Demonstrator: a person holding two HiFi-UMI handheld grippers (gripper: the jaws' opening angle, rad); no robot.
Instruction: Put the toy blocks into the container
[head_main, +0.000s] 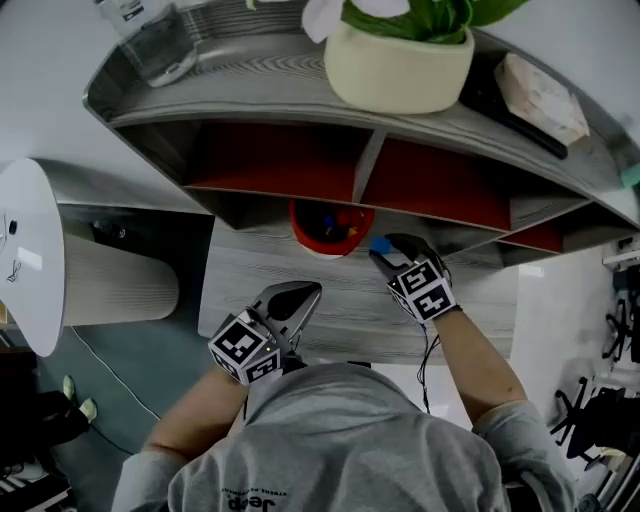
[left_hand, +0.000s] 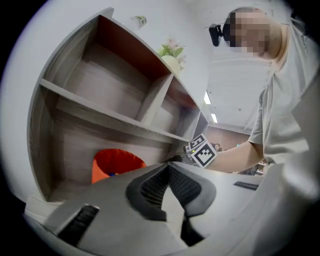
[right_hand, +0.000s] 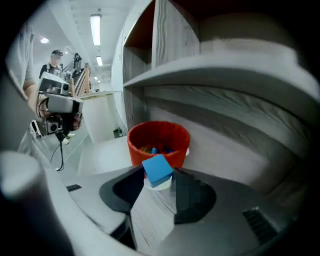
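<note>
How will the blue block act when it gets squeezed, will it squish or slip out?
It probably won't squish: the blue block shows sharp, square edges while the right hand-held gripper pinches it. It seems light, held up by a small pinch alone. Its smooth faces could slip a little, and flat sides mean it likely won't roll.

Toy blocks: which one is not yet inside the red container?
The blue block, gripped by the right gripper just in front of the red container. The other blocks already lie inside it.
</note>
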